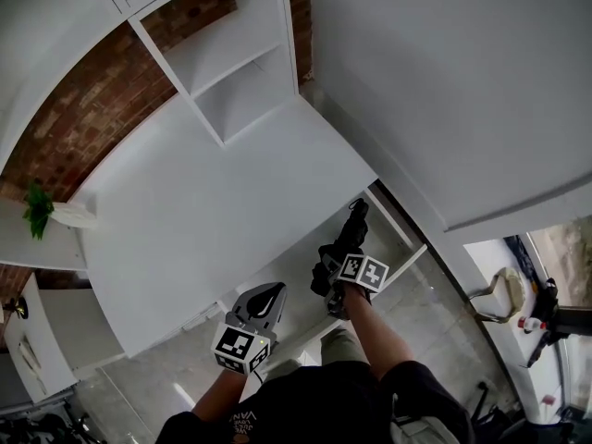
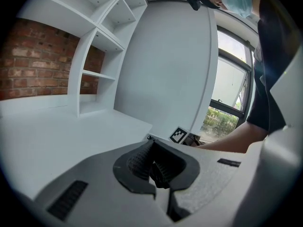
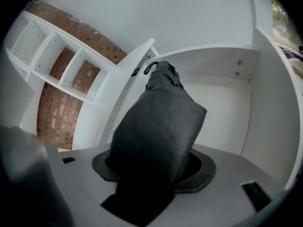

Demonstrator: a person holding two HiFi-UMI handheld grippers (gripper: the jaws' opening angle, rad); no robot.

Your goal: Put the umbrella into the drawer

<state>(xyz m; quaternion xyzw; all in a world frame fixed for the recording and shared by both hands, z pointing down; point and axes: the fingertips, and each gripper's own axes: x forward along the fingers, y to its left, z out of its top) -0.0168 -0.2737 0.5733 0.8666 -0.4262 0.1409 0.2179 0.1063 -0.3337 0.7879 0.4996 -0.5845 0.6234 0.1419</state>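
Observation:
A black folded umbrella (image 1: 352, 228) in its fabric sleeve points into the open white drawer (image 1: 408, 239) under the desk's front right corner. My right gripper (image 1: 339, 268) is shut on the umbrella's rear end. In the right gripper view the umbrella (image 3: 158, 126) fills the jaws of that gripper (image 3: 152, 170), its strap end near the drawer's back wall (image 3: 222, 103). My left gripper (image 1: 258, 314) hangs at the desk's front edge, left of the drawer. Seen from its own camera, the left gripper (image 2: 154, 167) has its ribbed pads together with nothing between them.
The white desk top (image 1: 203, 211) stretches back to a white shelf unit (image 1: 240, 72) against a brick wall (image 1: 92, 109). A small green plant (image 1: 39, 209) stands at the far left. A window (image 2: 225, 93) lies to the right, and tiled floor (image 1: 444, 322) beside the drawer.

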